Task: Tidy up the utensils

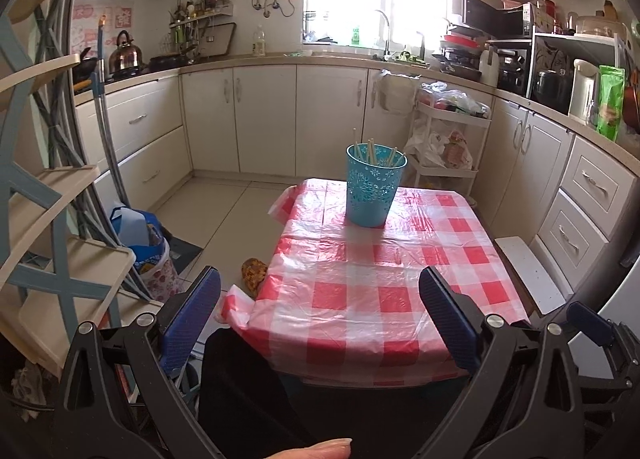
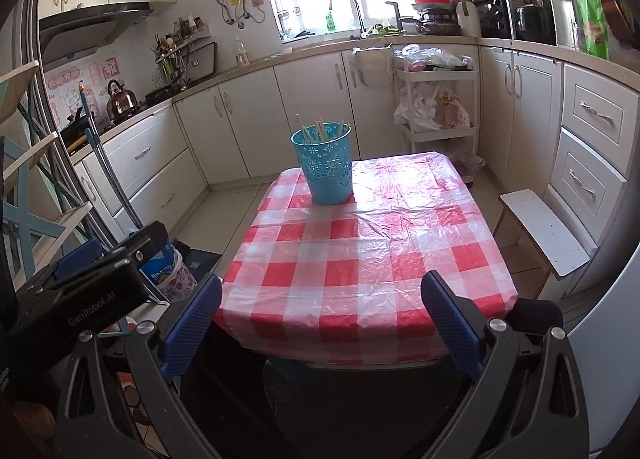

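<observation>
The left hand-held gripper (image 1: pixel 320 319) hangs over the near edge of the worktop (image 1: pixel 360 279) with its jaws wide and nothing between them. Farther back, near the worktop's far edge, the blue cup (image 1: pixel 374 185) stands upright with chopsticks (image 1: pixel 371 151) sticking out of it. The right hand-held gripper (image 2: pixel 322 323) is likewise spread wide and empty at the near edge.

chopsticks (image 1: pixel 372 149) — lower ends hidden, basket (image 1: pixel 374 189)
</observation>
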